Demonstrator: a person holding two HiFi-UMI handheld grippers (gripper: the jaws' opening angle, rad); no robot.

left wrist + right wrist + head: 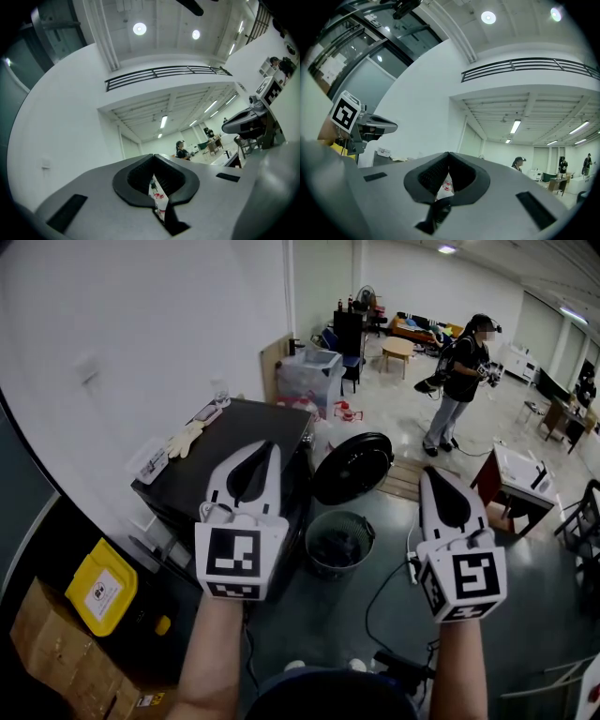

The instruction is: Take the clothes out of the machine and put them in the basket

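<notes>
The black washing machine point(234, 442) stands left of centre in the head view, its round door point(352, 468) swung open to the right. The drum is hidden, and I can make out no clothes. On the floor in front stands a dark round basket point(339, 542). My left gripper point(271, 446) hovers over the machine's front edge, shut and holding nothing. My right gripper point(427, 472) hangs over the floor right of the basket, also shut and holding nothing. In the left gripper view the left gripper point(153, 156) points slightly upward with its jaws together, and so does the right gripper point(448, 153) in the right gripper view.
White gloves point(185, 439) lie on the machine's top. A yellow container point(101, 587) and a cardboard box point(56, 652) sit at lower left. A clear plastic bin point(307, 376) stands behind the machine. A person point(459, 381) stands far back. There is a table point(516, 479) at right and a cable point(380, 592) on the floor.
</notes>
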